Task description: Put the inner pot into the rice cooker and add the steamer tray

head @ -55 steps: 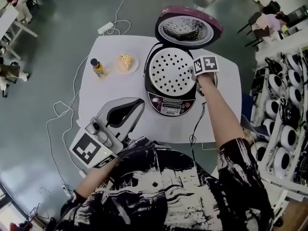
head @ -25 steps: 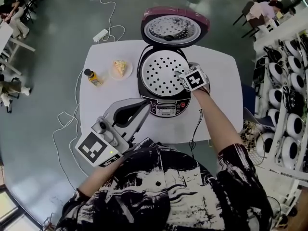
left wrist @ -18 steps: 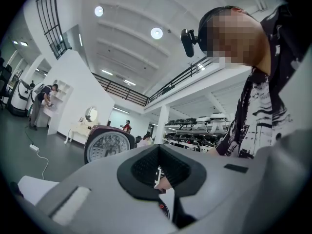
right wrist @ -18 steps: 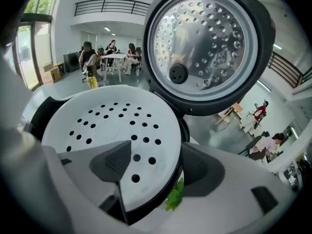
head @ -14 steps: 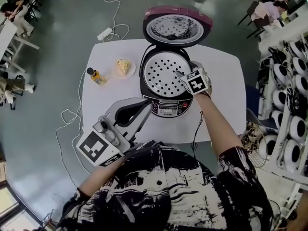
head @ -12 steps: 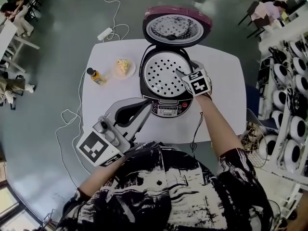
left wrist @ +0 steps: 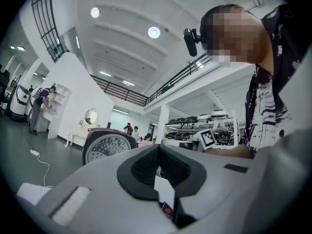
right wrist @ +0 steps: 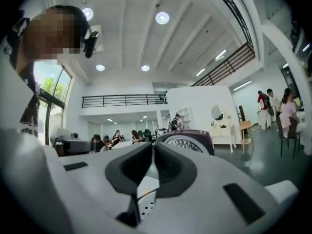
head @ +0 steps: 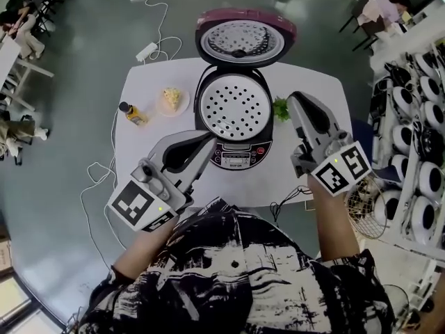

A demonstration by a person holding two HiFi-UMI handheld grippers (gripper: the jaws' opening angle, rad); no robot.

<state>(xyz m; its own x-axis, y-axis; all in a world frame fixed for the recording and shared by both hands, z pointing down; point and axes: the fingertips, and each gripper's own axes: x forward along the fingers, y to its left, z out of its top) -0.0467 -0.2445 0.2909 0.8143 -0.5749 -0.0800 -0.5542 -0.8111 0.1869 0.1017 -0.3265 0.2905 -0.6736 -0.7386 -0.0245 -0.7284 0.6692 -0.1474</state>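
Closing empty, right gripper (head: 293, 101) seemingly beside steamer tray (head: 235, 107).

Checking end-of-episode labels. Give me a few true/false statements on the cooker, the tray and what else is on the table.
1. The white perforated steamer tray sits in the black rice cooker. True.
2. The cooker's maroon round lid is shut. False: it stands open behind the tray.
3. The small amber bottle stands right of the cooker in the head view. False: it is at the left, beside the small white plate with yellow food.
4. By the cooker, green leaves lie on the white table. True.
5. The right tongs grip the tray. False: their jaws have just been closing on nothing, clear of the tray.
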